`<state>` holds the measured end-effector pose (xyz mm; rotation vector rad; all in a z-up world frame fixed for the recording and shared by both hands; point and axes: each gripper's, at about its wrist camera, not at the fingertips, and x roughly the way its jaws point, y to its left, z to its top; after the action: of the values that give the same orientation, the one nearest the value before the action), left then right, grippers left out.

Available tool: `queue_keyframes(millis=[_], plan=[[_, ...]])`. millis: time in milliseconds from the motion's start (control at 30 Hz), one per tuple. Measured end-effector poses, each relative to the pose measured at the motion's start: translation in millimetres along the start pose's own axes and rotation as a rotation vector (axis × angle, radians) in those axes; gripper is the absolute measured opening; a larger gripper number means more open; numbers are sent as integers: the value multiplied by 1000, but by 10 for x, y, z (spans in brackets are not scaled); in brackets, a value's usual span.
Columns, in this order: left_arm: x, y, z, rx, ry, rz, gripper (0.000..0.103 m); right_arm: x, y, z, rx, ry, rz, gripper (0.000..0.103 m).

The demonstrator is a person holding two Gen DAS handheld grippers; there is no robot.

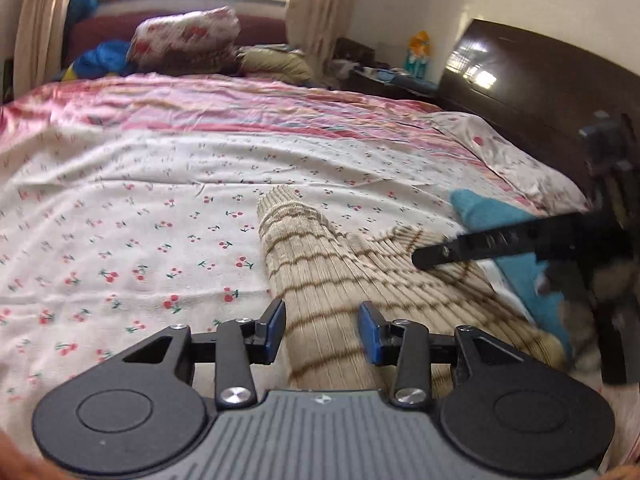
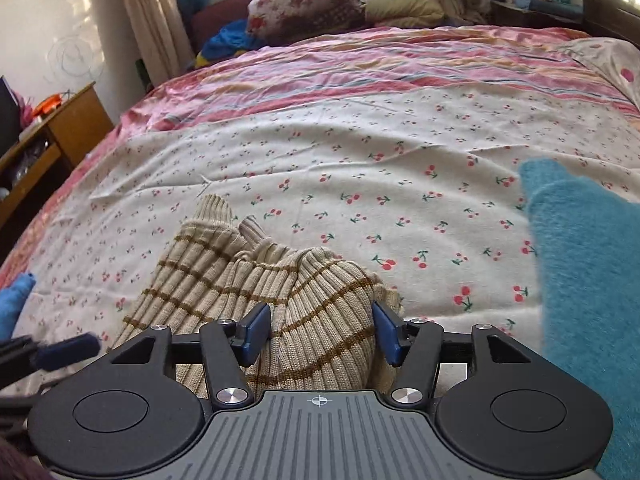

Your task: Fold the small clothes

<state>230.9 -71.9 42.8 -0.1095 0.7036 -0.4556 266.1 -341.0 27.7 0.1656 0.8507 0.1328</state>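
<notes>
Below us, a ribbed beige sweater (image 2: 248, 292) with thin brown stripes lies bunched on the cherry-print sheet (image 1: 132, 208) (soft, wrinkled cotton). Its long axis runs from us away up the bed. Our left gripper (image 1: 322, 330) and right gripper (image 2: 320, 330) both stand open astride its folds, pads not pressing. A fuzzy teal garment (image 2: 588, 280) lies to the right.

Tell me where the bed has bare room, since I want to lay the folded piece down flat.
Free: the cherry-print sheet between the beige striped ribbed knit garment and the pink striped cover, and the sheet left of the knit in the left wrist view. Crowded: the near right, where the teal fuzzy garment lies by the knit.
</notes>
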Motion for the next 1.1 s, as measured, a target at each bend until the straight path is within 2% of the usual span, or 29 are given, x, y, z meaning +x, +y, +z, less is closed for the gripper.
queue_keyframes(millis=[67, 133, 167, 233, 300, 433, 500, 533, 667, 800, 967, 1100], plan=[[102, -12, 35, -8, 4, 3, 45, 28, 11, 20, -24, 10, 3, 56], [190, -53, 46, -12, 12, 0, 45, 71, 21, 41, -48, 20, -3, 49], [228, -72, 48, -15, 16, -5, 45, 90, 16, 37, -46, 23, -12, 34], [261, -126, 52, -14, 16, -7, 45, 65, -29, 16, -15, 12, 9, 17], [239, -180, 71, 2, -3, -11, 45, -47, -71, 9, -5, -27, 8, 10], [101, -295, 144, 55, -96, -38, 45, -361, -410, -18, 152, -143, 48, 9], [132, -341, 158, 80, -114, -27, 47, -373, -554, -54, 216, -160, 83, 9], [200, -352, 156, 85, -97, -11, 47, -312, -565, -74, 226, -142, 83, 9], [480, -330, 36, 107, 16, 72, 47, 1, -449, -141, 198, -59, 46, 11], [416, -366, 22, 119, 4, 65, 47, -41, -489, -90, 213, -67, 38, 14], [278, -403, 67, 119, -17, 40, 47, -292, -494, -66, 220, -106, 52, 18], [144, -486, 56, 140, -34, 31, 47, -508, -371, -136, 178, -139, 19, 18]])
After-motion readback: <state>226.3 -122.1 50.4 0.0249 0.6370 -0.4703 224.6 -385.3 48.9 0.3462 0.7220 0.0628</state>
